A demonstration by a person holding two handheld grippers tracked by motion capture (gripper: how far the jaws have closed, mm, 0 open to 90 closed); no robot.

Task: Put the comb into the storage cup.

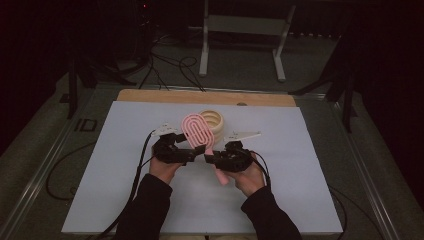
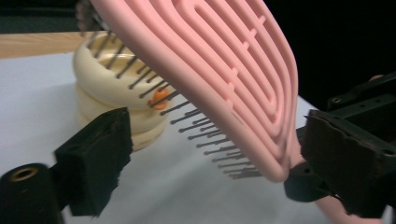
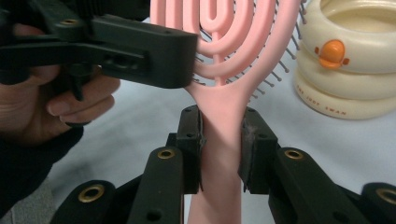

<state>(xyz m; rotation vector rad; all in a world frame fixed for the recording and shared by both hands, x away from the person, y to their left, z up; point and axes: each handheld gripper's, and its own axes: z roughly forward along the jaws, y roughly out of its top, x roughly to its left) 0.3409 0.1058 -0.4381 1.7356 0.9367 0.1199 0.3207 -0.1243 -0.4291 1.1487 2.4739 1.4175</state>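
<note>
Dim room, dark surround; lit white table; near fingers softly blurred.

Pink hairbrush (image 1: 196,129) between both grippers

In the left gripper view the brush (image 2: 219,79) is cut off at the 12 o'clock edge and covers the far rim of the cream ring toy (image 2: 116,88), while its handle disappears at 4 o'clock behind the right gripper (image 2: 355,158). In the right gripper view the brush's head runs off at 12 o'clock, its handle leaves at 6 o'clock, and the toy is cropped at 3 o'clock. The small lettering on the toy's lowest ring is too small to read fully.
</note>
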